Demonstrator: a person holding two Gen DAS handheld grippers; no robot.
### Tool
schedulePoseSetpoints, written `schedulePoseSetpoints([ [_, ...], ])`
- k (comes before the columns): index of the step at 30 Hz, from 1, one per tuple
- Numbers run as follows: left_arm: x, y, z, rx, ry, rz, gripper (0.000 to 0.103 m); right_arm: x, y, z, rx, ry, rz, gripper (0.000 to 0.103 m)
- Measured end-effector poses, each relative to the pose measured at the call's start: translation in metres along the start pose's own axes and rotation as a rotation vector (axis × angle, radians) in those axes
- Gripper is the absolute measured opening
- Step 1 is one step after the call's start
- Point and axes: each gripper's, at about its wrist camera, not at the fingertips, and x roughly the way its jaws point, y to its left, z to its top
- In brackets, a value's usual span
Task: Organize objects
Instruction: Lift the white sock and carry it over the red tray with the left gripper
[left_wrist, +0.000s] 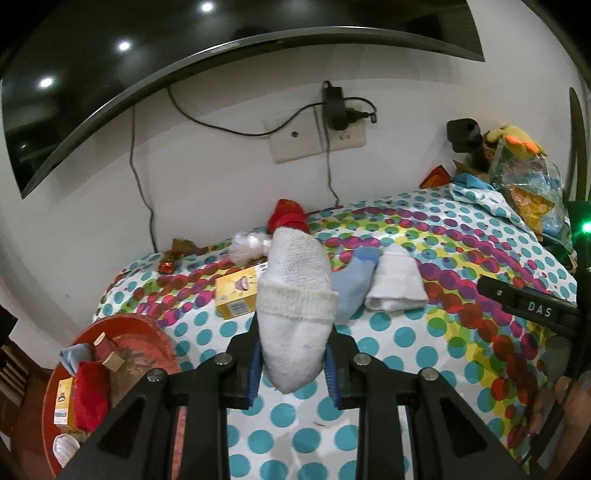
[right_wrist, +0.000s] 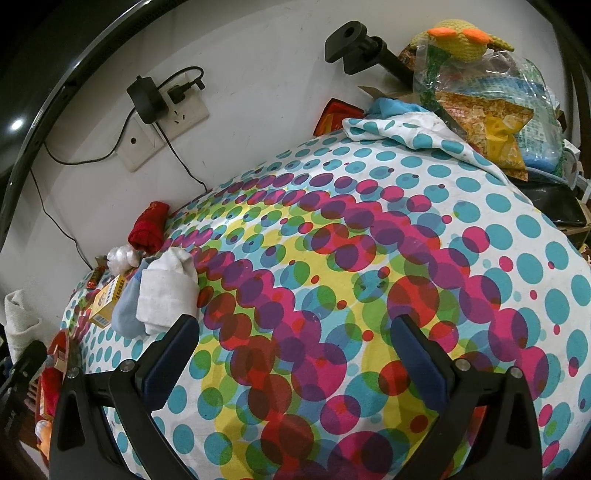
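White sock (left_wrist: 295, 306) is sitting pinched between the fingers of the left gripper (left_wrist: 293, 373), held up over the spotty cloth (left_wrist: 406, 354). Just behind the white sock, a blue sock (left_wrist: 352, 286), a folded white cloth (left_wrist: 397, 284) and a yellow box (left_wrist: 236, 297) are lying. Off to its left, a red tray (left_wrist: 147, 339) is sitting. The right gripper (right_wrist: 295, 350) is hanging over the spotty cloth, fingers spread wide, holding nothing.

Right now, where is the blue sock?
In the left wrist view the blue sock lies on the dotted cloth, touching the folded white sock on its right, with the yellow box further left.
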Motion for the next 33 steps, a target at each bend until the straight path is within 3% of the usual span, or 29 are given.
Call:
schedulePoseSetpoints([
  [7, -0.009, 0.039, -0.006, -0.042, -0.001, 0.04, 0.028, 0.001, 0.002, -0.002, -0.005, 0.004, 0.004, 0.103],
  [13, -0.01, 0.094, -0.019, -0.121, 0.037, 0.066, 0.028, 0.001, 0.001, -0.002, -0.004, 0.005, 0.003, 0.103],
  [23, -0.03, 0.212, -0.076, -0.319, 0.101, 0.066, 0.028, 0.001, 0.003, -0.003, -0.01, 0.012, 0.009, 0.103],
  [28, -0.029, 0.237, -0.091, -0.329, 0.131, 0.076, 0.028, 0.002, 0.004, -0.003, -0.011, 0.015, 0.008, 0.103],
  [33, -0.011, 0.236, -0.082, -0.349, 0.144, 0.063, 0.028, 0.002, 0.005, -0.003, -0.01, 0.014, 0.009, 0.103],
])
